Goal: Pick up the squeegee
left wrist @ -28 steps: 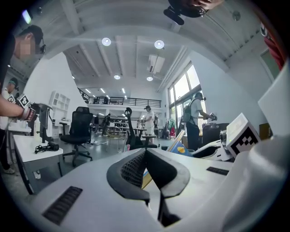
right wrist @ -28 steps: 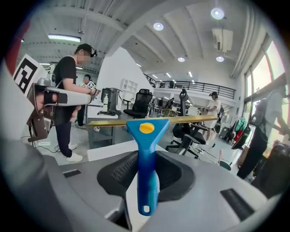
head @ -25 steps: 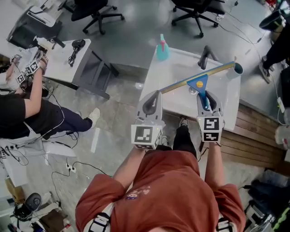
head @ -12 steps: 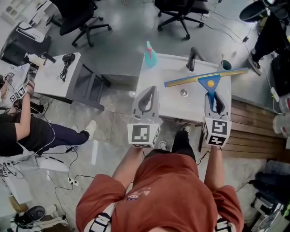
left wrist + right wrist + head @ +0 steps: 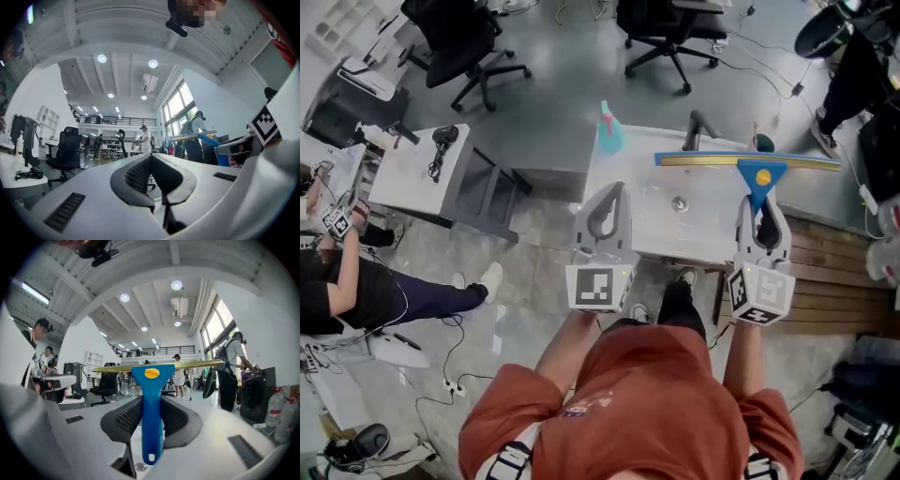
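Note:
My right gripper (image 5: 763, 214) is shut on the blue handle of the squeegee (image 5: 759, 174), which I hold in the air over the white sink unit (image 5: 633, 217). Its brass blade bar (image 5: 741, 160) lies level across the view. In the right gripper view the blue handle (image 5: 152, 413) stands upright between the two pads, with the brass bar (image 5: 159, 365) level on top. My left gripper (image 5: 605, 214) hovers to the left at about the same height. In the left gripper view its jaws (image 5: 152, 180) are shut with nothing between them, and the squeegee (image 5: 197, 136) shows at the right.
A black tap (image 5: 698, 127) and a teal spray bottle (image 5: 610, 128) stand at the sink's far edge, a drain (image 5: 678, 202) in the basin. Office chairs (image 5: 464, 37) stand beyond. A white desk (image 5: 412, 173) and a seated person (image 5: 342, 272) are at the left. Wooden decking (image 5: 825, 281) lies right.
Both grippers have risen. The right one rolled, so the squeegee's bar went from slanted to level and shifted right. The left gripper stayed shut and empty.

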{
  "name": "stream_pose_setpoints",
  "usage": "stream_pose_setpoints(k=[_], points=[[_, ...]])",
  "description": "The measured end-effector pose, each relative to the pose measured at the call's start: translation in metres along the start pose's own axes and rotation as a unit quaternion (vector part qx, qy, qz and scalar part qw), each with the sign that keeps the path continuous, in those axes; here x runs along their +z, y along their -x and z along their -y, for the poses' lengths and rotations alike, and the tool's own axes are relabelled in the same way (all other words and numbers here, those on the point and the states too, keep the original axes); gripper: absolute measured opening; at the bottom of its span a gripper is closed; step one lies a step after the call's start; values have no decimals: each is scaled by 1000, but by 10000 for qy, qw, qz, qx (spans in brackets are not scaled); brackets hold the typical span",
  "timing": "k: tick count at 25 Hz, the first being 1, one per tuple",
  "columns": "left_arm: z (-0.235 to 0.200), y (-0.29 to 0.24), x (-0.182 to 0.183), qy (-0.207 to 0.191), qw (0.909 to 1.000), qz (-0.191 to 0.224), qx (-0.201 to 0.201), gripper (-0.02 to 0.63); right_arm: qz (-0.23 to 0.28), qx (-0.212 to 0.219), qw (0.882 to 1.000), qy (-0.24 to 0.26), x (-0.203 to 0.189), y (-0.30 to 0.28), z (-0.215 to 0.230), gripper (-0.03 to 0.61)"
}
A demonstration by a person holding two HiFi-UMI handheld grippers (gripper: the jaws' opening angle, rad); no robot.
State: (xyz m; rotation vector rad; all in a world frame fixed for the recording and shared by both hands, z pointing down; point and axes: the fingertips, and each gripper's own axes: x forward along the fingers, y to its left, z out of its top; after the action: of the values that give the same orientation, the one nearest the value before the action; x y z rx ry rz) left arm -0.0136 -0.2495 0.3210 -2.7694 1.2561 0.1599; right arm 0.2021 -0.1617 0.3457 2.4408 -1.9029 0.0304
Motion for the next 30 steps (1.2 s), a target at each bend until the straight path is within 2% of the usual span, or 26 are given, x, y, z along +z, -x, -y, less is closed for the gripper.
stream_pose_setpoints(k=[4,9,30], points=[[9,0,14,-22,9996,269,-46,15,542,-289,9980,-167,18,16,14,124],[9,3,13,-22,9995,315,-25,15,951,-649,9925,-414,18,25,20,126],[30,-4,21,-13,9992,364,-188,15,861,-759,9928,-330,20,32,42,125]])
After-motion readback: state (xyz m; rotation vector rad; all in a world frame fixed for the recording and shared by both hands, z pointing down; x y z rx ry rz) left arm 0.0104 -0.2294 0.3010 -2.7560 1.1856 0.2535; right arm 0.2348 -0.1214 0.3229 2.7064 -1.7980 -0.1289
